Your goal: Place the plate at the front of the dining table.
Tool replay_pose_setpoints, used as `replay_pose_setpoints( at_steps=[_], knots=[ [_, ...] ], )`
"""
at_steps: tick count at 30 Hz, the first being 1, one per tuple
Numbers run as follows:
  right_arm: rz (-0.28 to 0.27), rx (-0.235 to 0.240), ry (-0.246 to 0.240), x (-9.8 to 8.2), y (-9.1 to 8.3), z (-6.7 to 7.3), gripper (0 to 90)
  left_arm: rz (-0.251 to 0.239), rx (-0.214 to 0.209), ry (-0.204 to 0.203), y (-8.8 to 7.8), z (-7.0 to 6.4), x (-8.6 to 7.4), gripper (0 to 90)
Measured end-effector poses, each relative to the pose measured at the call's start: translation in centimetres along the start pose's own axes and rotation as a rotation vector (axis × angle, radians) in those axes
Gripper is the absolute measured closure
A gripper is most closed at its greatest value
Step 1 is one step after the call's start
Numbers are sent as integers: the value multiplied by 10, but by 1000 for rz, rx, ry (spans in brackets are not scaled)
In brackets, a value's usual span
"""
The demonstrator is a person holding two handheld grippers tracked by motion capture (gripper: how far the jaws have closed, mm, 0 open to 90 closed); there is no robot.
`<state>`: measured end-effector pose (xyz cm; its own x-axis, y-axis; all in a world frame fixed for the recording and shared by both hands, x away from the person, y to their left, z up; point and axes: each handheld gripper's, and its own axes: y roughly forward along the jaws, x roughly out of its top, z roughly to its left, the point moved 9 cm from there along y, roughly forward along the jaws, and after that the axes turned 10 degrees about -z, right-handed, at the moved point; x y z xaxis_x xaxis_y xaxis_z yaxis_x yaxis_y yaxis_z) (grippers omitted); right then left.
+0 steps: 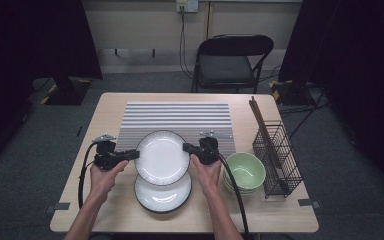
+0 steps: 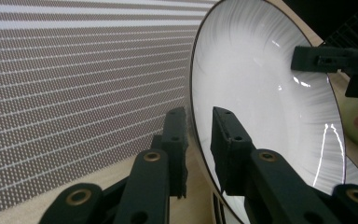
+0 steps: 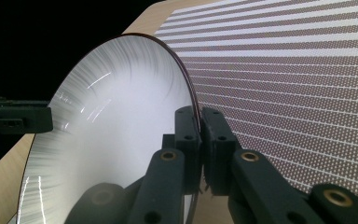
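A white plate with a dark rim (image 1: 162,157) is held between both grippers, over the front edge of the striped mat (image 1: 177,117) and the back of a second white plate (image 1: 162,196) on the table. My right gripper (image 1: 186,148) is shut on the upper plate's right rim; in the right gripper view its jaws (image 3: 198,112) pinch the rim of the plate (image 3: 112,116). My left gripper (image 1: 135,155) is at the left rim. In the left gripper view the rim of the plate (image 2: 261,93) runs between its jaws (image 2: 198,112) with a gap on each side, so the pads do not press.
Stacked green bowls (image 1: 245,171) stand right of the plates. Beside them is a black wire basket (image 1: 280,155) with dark chopsticks (image 1: 262,125) leaning out of it. A black folding chair (image 1: 230,60) stands behind the wooden table (image 1: 105,210).
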<state>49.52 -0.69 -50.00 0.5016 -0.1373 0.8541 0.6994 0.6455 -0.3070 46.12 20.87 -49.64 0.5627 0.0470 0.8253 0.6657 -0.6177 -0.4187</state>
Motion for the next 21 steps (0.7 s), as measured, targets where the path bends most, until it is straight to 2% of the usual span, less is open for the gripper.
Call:
replay_pose_setpoints(
  at_steps=[5,8,12,15,17,21],
  knots=[
    [2,-3,0,0,1,-1,860,0,-8,-13,5,2,-1,807],
    [2,-1,0,0,1,-1,860,-17,-20,-45,6,3,1,819],
    [-1,-4,-5,1,1,0,860,-21,0,-29,8,5,6,840],
    [-5,-5,-5,2,1,0,860,-25,-2,-37,9,5,7,844],
    [-7,-7,-6,3,1,0,861,-24,3,-25,9,5,9,847],
    [-13,-8,-8,4,1,1,861,-37,9,-37,10,6,13,855]
  ],
)
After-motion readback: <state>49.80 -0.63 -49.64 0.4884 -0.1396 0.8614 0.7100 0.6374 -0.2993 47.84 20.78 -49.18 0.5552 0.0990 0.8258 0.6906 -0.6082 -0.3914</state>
